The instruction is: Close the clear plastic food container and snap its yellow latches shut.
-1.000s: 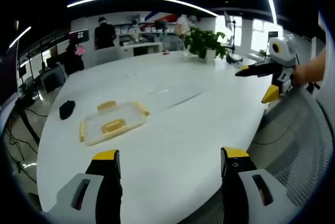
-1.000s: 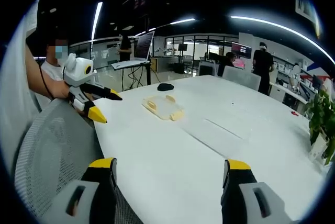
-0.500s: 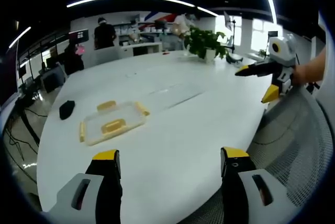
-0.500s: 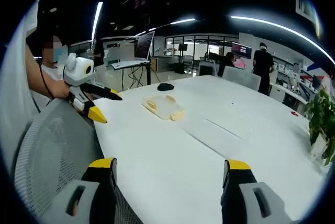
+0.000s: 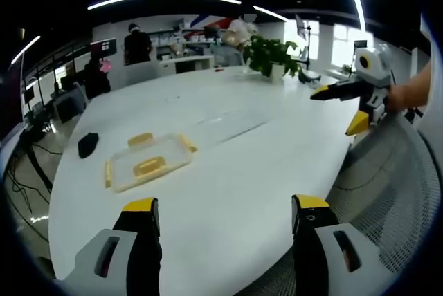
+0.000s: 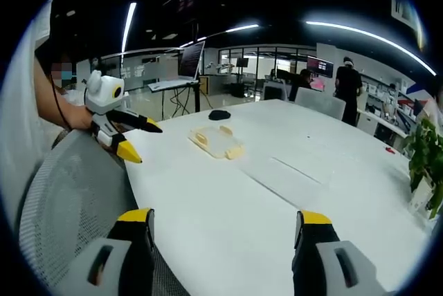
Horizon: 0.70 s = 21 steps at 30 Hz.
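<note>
Container: clear food container [image 5: 147, 163] lies flat on the white surface [image 5: 235, 164], left of centre in the left gripper view, well apart from both grippers.
Latches: yellow latches [image 5: 187, 144] stick out at its edges, apparently unsnapped; too small to confirm.
Left gripper [image 5: 225, 216]: fingers wide, holding nothing, poised at the near edge, judged ready to reach.
Right gripper [image 6: 226, 230]: fingers wide, empty, likewise waiting.
Lid: seating cannot be made out.
Black object [image 5: 88, 144]: beside container, unidentifiable.
</note>
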Each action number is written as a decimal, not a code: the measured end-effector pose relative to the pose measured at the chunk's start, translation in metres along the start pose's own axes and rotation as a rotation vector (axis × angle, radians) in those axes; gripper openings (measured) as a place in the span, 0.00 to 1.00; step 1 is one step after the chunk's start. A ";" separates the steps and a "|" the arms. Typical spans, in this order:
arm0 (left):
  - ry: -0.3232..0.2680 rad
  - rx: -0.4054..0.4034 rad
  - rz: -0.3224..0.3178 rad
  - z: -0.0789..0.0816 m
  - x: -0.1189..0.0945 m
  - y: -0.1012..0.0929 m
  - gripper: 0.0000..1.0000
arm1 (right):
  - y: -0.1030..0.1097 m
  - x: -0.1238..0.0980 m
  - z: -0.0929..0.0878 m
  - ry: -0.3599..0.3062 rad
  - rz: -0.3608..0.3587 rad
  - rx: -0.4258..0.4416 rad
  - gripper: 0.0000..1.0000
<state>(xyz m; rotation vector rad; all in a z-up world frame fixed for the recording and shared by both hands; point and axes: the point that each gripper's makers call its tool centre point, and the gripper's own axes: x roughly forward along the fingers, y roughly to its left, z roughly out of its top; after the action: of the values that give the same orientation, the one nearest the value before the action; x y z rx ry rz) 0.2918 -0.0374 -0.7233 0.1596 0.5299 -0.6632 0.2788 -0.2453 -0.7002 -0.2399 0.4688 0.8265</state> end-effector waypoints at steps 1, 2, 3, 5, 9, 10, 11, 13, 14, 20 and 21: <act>-0.002 -0.002 0.000 0.000 0.000 0.000 0.77 | 0.000 0.000 0.000 0.000 -0.001 0.000 0.83; -0.003 -0.002 0.000 0.001 0.000 0.000 0.77 | 0.000 0.000 0.000 -0.001 -0.002 -0.002 0.83; -0.003 -0.002 0.000 0.001 0.000 0.000 0.77 | 0.000 0.000 0.000 0.001 -0.001 -0.002 0.83; -0.004 -0.001 0.001 0.000 -0.001 0.001 0.76 | 0.001 0.001 0.000 0.002 -0.001 -0.003 0.83; -0.001 -0.007 0.002 -0.001 -0.001 0.001 0.76 | 0.001 0.001 -0.001 0.005 0.001 -0.007 0.83; 0.000 -0.006 0.002 -0.001 -0.001 0.000 0.76 | 0.001 0.001 -0.001 0.007 0.001 -0.008 0.83; 0.001 -0.005 0.002 -0.001 -0.001 0.000 0.76 | 0.002 0.001 -0.002 0.007 0.001 -0.004 0.83; 0.000 0.003 0.002 -0.001 -0.002 -0.001 0.76 | 0.004 0.001 -0.001 0.003 0.010 -0.006 0.83; 0.000 0.009 0.000 -0.001 -0.002 -0.003 0.76 | 0.005 0.000 -0.001 0.003 0.015 -0.012 0.83; 0.004 0.012 -0.006 -0.003 -0.001 -0.003 0.76 | 0.007 0.001 -0.002 0.002 0.020 -0.004 0.83; 0.008 0.013 -0.011 -0.004 -0.001 -0.005 0.76 | 0.007 0.001 -0.004 0.012 0.017 -0.009 0.83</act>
<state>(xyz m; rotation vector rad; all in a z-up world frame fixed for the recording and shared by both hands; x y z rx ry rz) 0.2863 -0.0396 -0.7257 0.1720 0.5343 -0.6766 0.2728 -0.2418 -0.7042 -0.2498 0.4785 0.8449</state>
